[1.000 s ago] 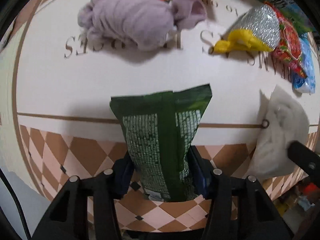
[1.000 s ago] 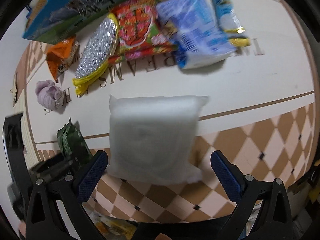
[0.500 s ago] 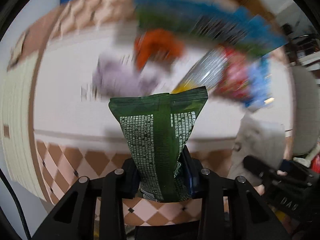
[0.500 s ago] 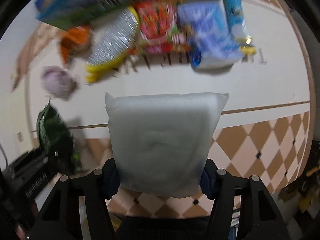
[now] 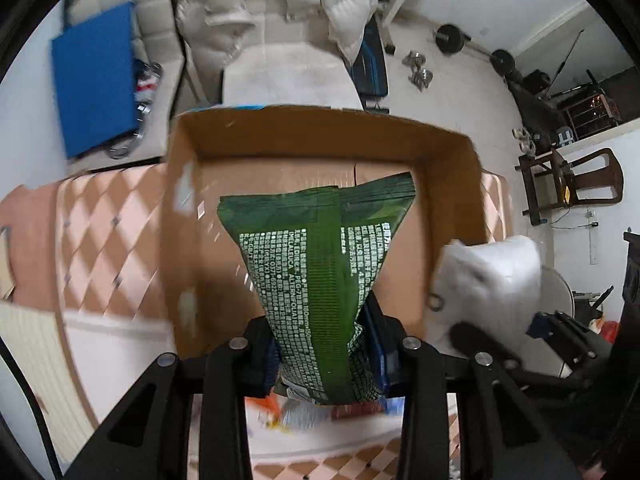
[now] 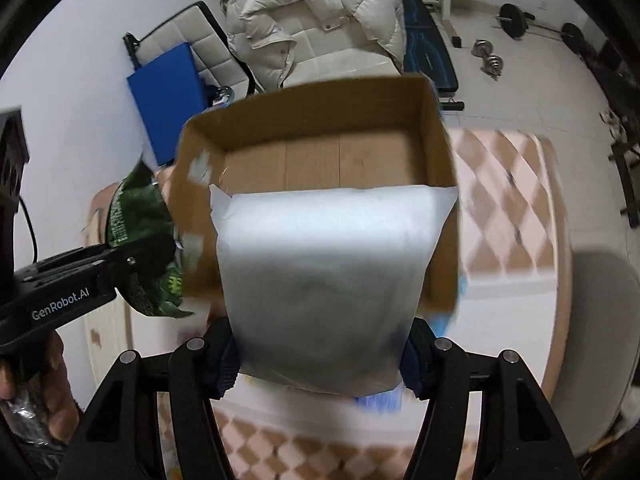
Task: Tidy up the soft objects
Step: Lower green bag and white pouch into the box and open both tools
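Green pouch (image 5: 320, 280) clamped upright in the left gripper (image 5: 326, 354), held up before the open cardboard box (image 5: 188, 216) at twelve o'clock; over at three o'clock, the right gripper (image 6: 318, 356) squeezes a white padded pack (image 6: 328, 280), also in front of the box.

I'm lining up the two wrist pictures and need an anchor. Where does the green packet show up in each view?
Left wrist view: the green packet fills the centre, clamped in the left gripper.
Right wrist view: the same packet sits at the left edge, beside the white bag held by the right gripper.
Shared landmark: the open cardboard box behind both.
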Demonstrator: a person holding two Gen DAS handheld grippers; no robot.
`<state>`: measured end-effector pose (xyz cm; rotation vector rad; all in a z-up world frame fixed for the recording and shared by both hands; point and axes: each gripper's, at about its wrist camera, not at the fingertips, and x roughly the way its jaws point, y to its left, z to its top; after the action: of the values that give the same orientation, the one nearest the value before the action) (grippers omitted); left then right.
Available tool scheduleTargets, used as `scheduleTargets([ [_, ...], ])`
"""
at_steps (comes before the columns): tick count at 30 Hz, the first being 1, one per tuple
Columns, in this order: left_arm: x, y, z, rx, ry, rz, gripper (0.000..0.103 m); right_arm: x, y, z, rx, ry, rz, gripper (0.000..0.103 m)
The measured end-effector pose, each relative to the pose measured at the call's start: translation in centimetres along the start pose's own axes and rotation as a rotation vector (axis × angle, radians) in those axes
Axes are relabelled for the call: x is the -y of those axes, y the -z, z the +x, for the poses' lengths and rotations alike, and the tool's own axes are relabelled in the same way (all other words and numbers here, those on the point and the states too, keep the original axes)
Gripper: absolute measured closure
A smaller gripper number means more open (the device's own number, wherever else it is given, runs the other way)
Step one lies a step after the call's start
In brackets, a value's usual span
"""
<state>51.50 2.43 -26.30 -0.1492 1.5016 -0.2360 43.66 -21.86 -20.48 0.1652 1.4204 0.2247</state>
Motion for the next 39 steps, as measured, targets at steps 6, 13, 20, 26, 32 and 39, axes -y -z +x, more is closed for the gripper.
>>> scheduleTargets([
  [6, -0.5, -4.1, 6.0, -0.123, 0.011, 0.012, 0.070, -0.8, -7.7, 8.6, -0.089, 0.045, -0.045, 0.037],
  [13, -0.7, -5.4, 9.2, -0.174, -0.041, -0.004, 0.070, -0.6, -11.6, 15.2, -0.145, 0.094, -0.095, 0.037],
  [20, 0.0, -6.3, 9.6, -0.172, -0.053, 0.019, 0.055, -0.3, -13.8, 17.9, -0.151, 0.105, -0.099, 0.032],
  [26, -0.2, -5.7, 6.5, -0.083, -0.095, 0.004, 0.001, 0.7, -13.7, 16.5, -0.130, 0.098, -0.066, 0.000],
  [32, -0.6, -3.3, 3.5, -0.020, -0.122, -0.046, 0.001, 0.8, -11.9, 13.6, -0.105, 0.137, -0.070, 0.000],
  [39, 0.7, 0.5, -0.5, 0.064, -0.159, -0.049, 0.001, 0.5, -9.1, 9.8, -0.034, 0.132, -0.053, 0.000],
])
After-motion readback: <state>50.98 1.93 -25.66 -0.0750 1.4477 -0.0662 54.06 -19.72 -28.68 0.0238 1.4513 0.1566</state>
